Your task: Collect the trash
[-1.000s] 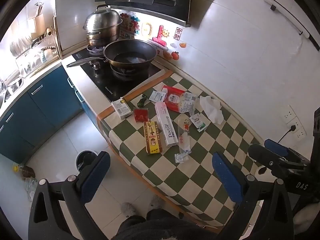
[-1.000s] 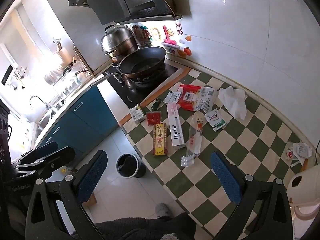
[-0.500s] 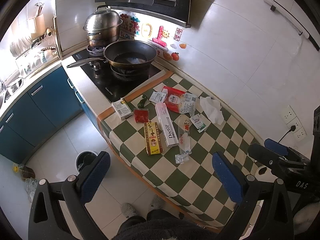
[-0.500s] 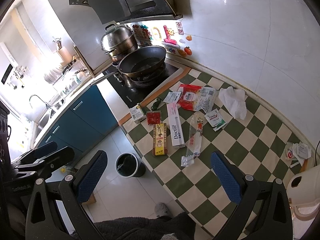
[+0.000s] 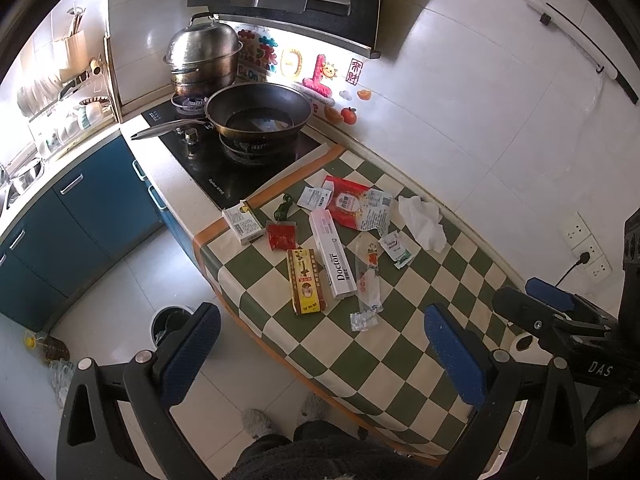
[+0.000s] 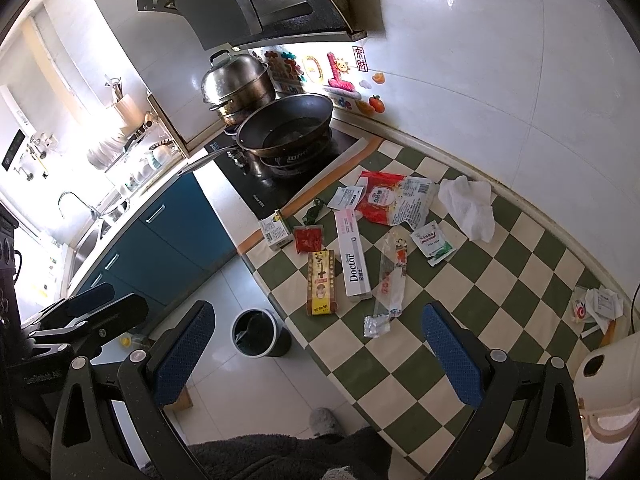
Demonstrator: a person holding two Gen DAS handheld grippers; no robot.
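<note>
Left wrist view: I've got the left gripper (image 5: 320,344) held high over the near edge of the checkered counter (image 5: 432,280), jaws spread wide, nothing between them. Right gripper (image 6: 318,348) same story, released and empty, hovering above the counter edge and floor. So I read this as pre-grasp: no piece picked yet, collection hasn't started. Trash is clustered mid-counter, well apart from both claws: yellow-brown box (image 5: 306,282), white Doctor toothpaste box (image 5: 333,259) just beside it, clear wrapper (image 5: 368,276) on its other side with a crumpled foil scrap (image 5: 363,321) at the near end, red sachet (image 5: 281,236), small white carton (image 5: 243,225) at the counter corner, red-and-white bag (image 5: 354,208), green-white packet (image 5: 396,249), crumpled tissue (image 5: 422,222) nearest the wall. More scraps (image 6: 598,306) sit far right by the white appliance (image 6: 612,376). Bin (image 6: 258,332) is on the floor just off the counter corner, lined, open top. Next move, my call: drop a claw onto the nearest item, probably the foil scrap or the yellow-brown box, close, carry left to the bin. Flat wrappers will need a low, shallow approach; boxes are the easier grab across the narrow side.
</note>
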